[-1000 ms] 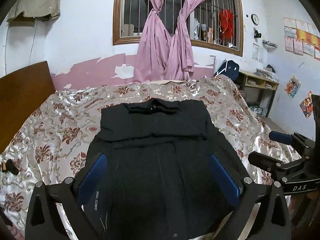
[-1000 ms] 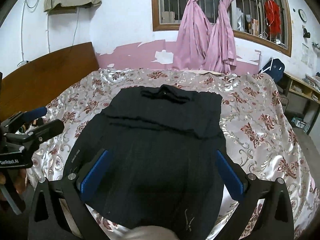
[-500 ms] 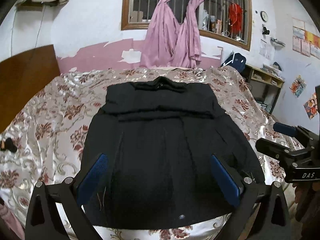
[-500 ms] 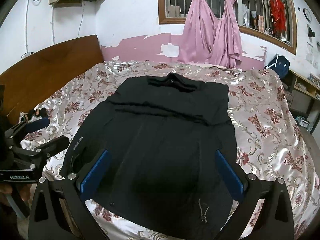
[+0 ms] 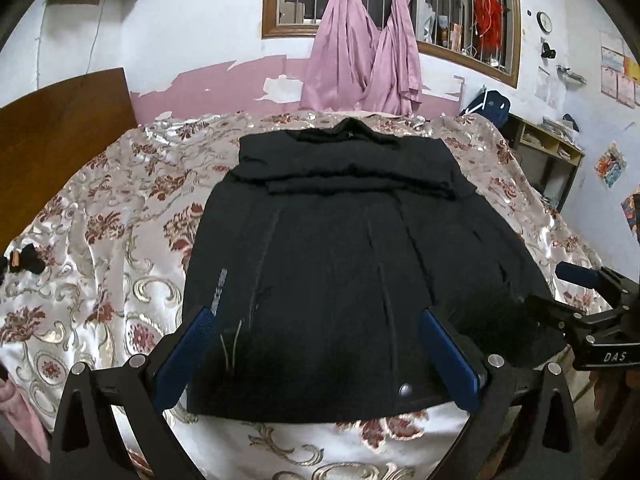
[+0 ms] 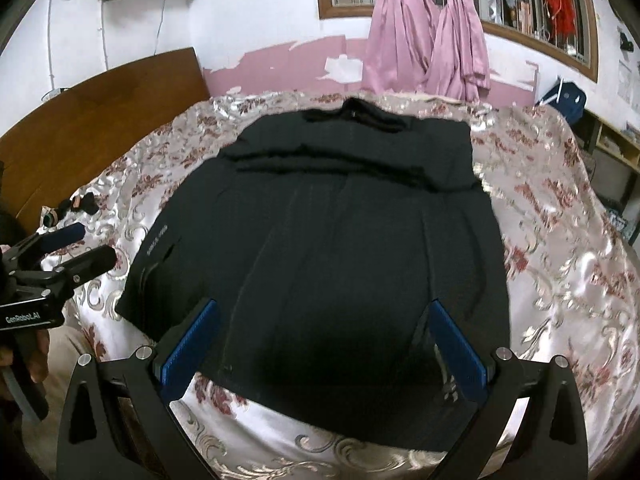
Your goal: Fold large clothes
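Floral bedspread (image 5: 100,240) carries a black garment (image 5: 340,272) spread flat to its near edge; left gripper (image 5: 320,360) and right gripper (image 6: 324,356) hover spread apart, empty.

- Bare floral bedspread (image 5: 120,240) lies open on both sides of the black garment (image 5: 340,260); a strip also runs clear along its near hem
- Small dark items (image 6: 76,204) sit near the bed's left edge; wooden headboard (image 6: 100,120) walls that side
- Left gripper (image 5: 320,360) and right gripper (image 6: 324,344) hover with jaws apart above the near hem
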Demonstrator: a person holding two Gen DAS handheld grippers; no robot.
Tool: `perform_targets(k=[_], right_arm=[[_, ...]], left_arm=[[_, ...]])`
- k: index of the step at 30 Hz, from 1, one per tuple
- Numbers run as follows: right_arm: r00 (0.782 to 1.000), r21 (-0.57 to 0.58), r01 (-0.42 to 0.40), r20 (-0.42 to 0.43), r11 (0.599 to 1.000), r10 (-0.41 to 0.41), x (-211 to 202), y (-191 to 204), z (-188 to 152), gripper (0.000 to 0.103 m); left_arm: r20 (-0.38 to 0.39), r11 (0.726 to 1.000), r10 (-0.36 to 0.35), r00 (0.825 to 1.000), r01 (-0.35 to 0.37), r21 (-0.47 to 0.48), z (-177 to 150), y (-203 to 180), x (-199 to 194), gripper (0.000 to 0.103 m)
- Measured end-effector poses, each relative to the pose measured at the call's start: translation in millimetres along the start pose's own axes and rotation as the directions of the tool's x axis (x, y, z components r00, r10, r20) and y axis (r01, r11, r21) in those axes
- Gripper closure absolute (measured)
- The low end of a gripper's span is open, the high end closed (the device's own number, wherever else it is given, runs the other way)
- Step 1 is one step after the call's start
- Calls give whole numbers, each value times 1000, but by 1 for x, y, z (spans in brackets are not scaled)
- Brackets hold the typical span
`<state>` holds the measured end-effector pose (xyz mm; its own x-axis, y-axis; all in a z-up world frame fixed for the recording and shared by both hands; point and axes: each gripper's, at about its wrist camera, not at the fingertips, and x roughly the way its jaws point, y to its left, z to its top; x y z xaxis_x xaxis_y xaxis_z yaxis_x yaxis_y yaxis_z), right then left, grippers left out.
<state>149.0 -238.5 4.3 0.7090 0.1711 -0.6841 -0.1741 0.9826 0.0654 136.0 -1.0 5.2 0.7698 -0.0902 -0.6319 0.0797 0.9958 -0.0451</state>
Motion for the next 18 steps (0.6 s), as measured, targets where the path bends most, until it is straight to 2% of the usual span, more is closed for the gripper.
perform_targets(k=[6,18], right_arm=[[999,12,13,-53,1000,-12,12,-2,-24,2],[986,2,55,-157,999,-54,28,-9,-60,2]], left_arm=[[-44,1000,-20,999,20,2,-24,5,9,0],[-115,994,-15,993,27,103,-65,-3,27,0]])
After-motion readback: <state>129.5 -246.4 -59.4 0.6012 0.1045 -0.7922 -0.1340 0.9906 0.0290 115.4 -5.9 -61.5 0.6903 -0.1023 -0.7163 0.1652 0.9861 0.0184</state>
